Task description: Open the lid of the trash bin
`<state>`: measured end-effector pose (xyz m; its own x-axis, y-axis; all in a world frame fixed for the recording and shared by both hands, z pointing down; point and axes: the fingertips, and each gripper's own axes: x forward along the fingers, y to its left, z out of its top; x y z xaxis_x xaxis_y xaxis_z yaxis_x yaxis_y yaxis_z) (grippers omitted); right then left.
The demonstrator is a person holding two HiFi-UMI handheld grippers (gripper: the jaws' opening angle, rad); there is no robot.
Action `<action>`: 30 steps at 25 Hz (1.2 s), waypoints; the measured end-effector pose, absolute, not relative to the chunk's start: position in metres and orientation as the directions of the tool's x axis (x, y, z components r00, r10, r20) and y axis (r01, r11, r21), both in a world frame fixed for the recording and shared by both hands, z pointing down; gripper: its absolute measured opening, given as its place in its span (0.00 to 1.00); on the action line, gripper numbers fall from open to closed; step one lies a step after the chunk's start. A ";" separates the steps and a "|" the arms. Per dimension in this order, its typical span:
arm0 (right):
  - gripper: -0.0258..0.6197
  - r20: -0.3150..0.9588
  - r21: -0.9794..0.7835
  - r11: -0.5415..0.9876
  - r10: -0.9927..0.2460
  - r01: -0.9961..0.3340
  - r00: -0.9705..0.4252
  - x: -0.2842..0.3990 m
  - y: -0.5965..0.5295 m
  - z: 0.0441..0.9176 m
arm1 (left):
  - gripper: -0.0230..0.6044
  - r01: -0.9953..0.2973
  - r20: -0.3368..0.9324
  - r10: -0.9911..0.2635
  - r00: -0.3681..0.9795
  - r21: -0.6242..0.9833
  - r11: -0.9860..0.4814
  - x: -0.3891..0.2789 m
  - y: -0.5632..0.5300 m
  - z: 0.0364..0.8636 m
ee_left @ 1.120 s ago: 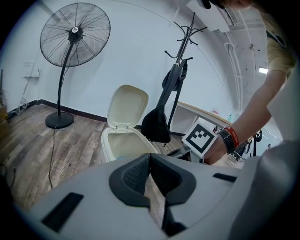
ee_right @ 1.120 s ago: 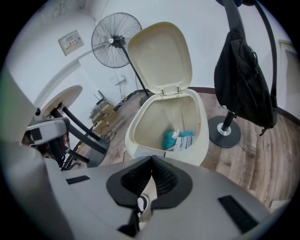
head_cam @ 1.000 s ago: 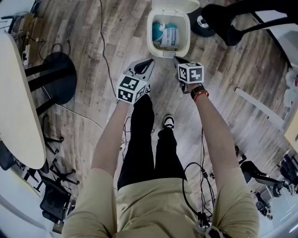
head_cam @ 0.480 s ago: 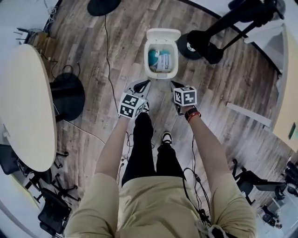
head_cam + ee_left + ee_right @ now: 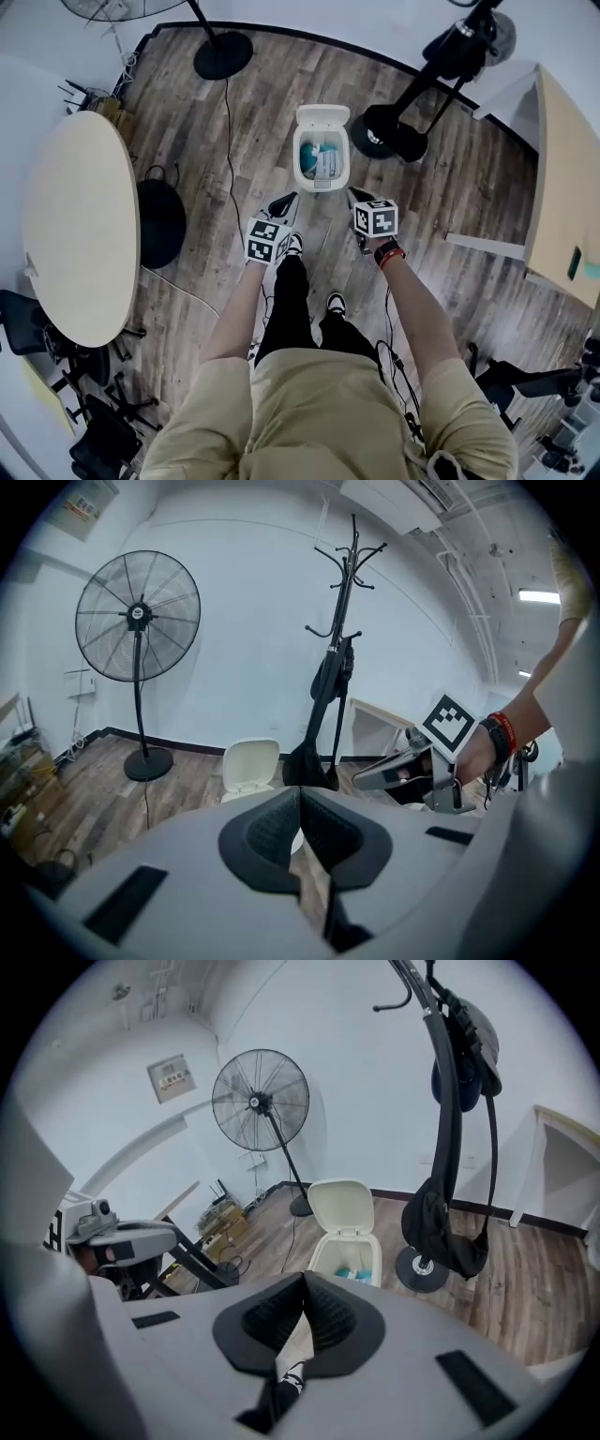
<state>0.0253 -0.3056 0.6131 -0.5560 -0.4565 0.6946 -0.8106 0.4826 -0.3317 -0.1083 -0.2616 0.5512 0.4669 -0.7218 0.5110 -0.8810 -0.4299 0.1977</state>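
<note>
A cream trash bin (image 5: pixel 322 157) stands on the wooden floor ahead of me. Its lid (image 5: pixel 322 116) is swung up and back, and blue and white rubbish shows inside. The bin (image 5: pixel 345 1252) and its raised lid (image 5: pixel 341 1206) also show in the right gripper view, and the lid (image 5: pixel 251 764) shows in the left gripper view. My left gripper (image 5: pixel 283 203) is shut and empty, well short of the bin on its left. My right gripper (image 5: pixel 357 199) is shut and empty too, short of the bin on its right. In their own views, the left gripper (image 5: pixel 300 819) and right gripper (image 5: pixel 305 1309) have jaws pressed together.
A coat stand (image 5: pixel 394 131) with a dark bag hangs right of the bin. A floor fan base (image 5: pixel 223 55) sits behind it at left. A round table (image 5: pixel 80 220), a black stool (image 5: pixel 161 222), floor cables (image 5: pixel 228 141) and a desk (image 5: pixel 565 206) surround me.
The head view has pulled back and risen, so the bin looks smaller and farther off. Both grippers stay shut and have drawn away from the bin. The lid stays raised.
</note>
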 end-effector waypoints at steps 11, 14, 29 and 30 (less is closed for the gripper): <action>0.06 0.607 -0.287 0.490 -0.571 -0.823 -0.552 0.057 -0.258 0.485 | 0.08 -0.931 0.452 -0.814 0.366 0.170 -0.324 -0.102 -0.209 0.432; 0.06 0.573 -0.278 0.494 -0.603 -0.824 -0.555 0.064 -0.245 0.459 | 0.08 -0.944 0.428 -0.841 0.330 0.152 -0.293 -0.103 -0.194 0.408; 0.06 0.304 -0.104 0.508 -0.802 -0.855 -0.514 0.119 -0.172 0.304 | 0.08 -0.974 0.231 -0.946 0.226 0.057 -0.218 -0.086 -0.114 0.280; 0.06 0.288 -0.103 0.502 -0.811 -0.859 -0.509 0.123 -0.167 0.297 | 0.08 -0.975 0.221 -0.950 0.221 0.055 -0.214 -0.084 -0.108 0.274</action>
<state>0.1230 -0.1667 0.2970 -0.5087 -0.8115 0.2876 -0.8588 0.5018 -0.1032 -0.0836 -0.1077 0.2739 0.2209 -0.9498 0.2214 -0.9753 -0.2141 0.0546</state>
